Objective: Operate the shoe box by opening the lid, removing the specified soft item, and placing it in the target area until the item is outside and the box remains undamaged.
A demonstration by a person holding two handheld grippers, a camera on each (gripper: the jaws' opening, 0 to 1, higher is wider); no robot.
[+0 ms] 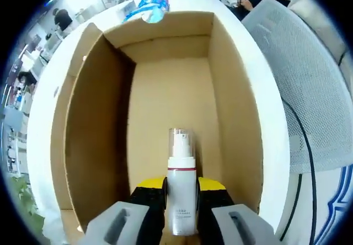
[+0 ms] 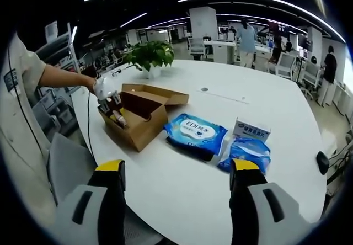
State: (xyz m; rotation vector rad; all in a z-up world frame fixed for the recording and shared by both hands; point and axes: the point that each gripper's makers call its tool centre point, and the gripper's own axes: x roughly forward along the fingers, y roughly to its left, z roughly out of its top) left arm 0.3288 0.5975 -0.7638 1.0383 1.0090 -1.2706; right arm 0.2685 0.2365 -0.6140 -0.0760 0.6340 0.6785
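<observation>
With the shoe box already open, the left gripper pinches a pump bottle inside it, not yet lifted out, while the right gripper hangs spread above the table.

Only thing I could make out was "EDI" in white letters on the blue soft pack lying on the table; print on the bottle and small white box was too tiny.
</observation>
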